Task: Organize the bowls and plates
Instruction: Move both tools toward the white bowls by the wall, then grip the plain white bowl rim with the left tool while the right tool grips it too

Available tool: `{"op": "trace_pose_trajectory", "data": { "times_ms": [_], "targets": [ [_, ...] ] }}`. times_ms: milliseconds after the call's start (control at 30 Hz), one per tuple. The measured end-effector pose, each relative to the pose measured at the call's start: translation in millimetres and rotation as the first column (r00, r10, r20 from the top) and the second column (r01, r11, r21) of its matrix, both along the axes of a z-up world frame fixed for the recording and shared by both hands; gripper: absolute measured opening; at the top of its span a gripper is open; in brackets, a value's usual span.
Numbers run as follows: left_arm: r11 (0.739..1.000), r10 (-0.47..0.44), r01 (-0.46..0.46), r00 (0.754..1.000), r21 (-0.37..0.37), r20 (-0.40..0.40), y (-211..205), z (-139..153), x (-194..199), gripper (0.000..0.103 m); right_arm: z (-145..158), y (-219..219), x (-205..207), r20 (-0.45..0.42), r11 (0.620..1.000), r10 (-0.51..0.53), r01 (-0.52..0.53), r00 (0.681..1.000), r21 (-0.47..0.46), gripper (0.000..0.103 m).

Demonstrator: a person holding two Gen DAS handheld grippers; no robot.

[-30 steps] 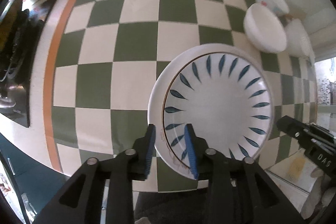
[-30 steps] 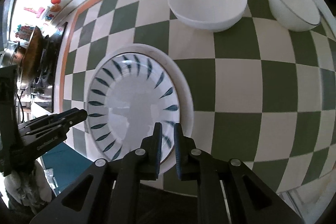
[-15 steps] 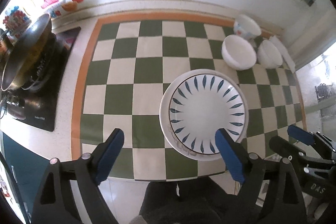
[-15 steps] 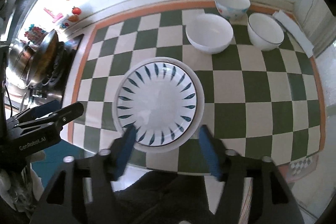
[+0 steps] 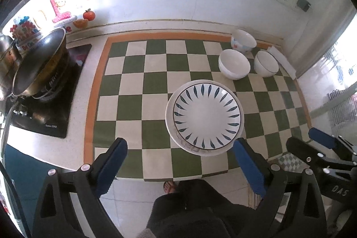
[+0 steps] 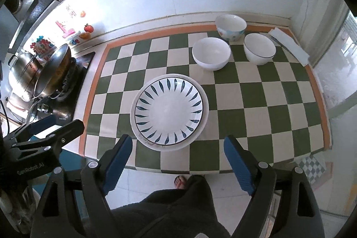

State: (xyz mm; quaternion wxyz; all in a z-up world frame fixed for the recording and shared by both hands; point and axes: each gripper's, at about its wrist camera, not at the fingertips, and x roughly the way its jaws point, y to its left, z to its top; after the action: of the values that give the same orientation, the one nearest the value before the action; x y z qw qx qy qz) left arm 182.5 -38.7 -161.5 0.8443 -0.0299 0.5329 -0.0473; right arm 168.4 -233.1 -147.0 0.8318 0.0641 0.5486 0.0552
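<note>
A white plate with blue leaf marks (image 5: 206,116) (image 6: 168,108) lies stacked on a larger white plate (image 5: 170,126) on the green-and-cream checked mat. Three bowls stand at the mat's far right: a plain white bowl (image 5: 234,64) (image 6: 210,56), a dark-rimmed white bowl (image 5: 266,63) (image 6: 259,51) and a patterned bowl (image 5: 243,40) (image 6: 231,27). My left gripper (image 5: 181,165) is open and empty, held high above the counter's front edge. My right gripper (image 6: 178,160) is open and empty too, also high and back from the plates.
A wok (image 5: 38,64) (image 6: 52,73) and a steel pot (image 6: 21,73) sit on the black cooktop (image 5: 44,113) at the left. A folded white cloth (image 6: 289,46) lies at the far right corner. The tiled wall runs behind. The person's foot (image 6: 180,182) shows on the floor below.
Both grippers let go of the plate stack, opened wide and pulled up and back from the counter. The plates stay stacked on the mat.
</note>
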Motion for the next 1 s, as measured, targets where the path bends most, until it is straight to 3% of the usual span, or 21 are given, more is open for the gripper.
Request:
{"op": "trace_pose_trajectory", "data": {
  "times_ms": [267,467,733,1000],
  "targets": [
    [1.000,0.003,-0.003,1.000,0.000,0.000,-5,0,4,0.097,-1,-8,2,-0.014,0.999,-0.003,0.004,1.000,0.044,0.088],
    [0.999,0.020,-0.020,1.000,0.025,-0.022,-27,-15,42,0.097,-24,-47,38,-0.049,0.992,-0.047,0.053,0.998,0.113,0.089],
    [0.998,0.030,-0.027,0.998,0.054,-0.056,-82,-47,145,0.097,-74,-128,134,-0.101,0.977,-0.116,0.132,0.988,0.168,0.089],
    [0.998,0.021,-0.008,0.970,0.058,-0.242,-123,-125,254,0.095,-145,-171,247,-0.205,0.967,-0.089,0.134,0.975,0.218,0.085]
  ]
}}
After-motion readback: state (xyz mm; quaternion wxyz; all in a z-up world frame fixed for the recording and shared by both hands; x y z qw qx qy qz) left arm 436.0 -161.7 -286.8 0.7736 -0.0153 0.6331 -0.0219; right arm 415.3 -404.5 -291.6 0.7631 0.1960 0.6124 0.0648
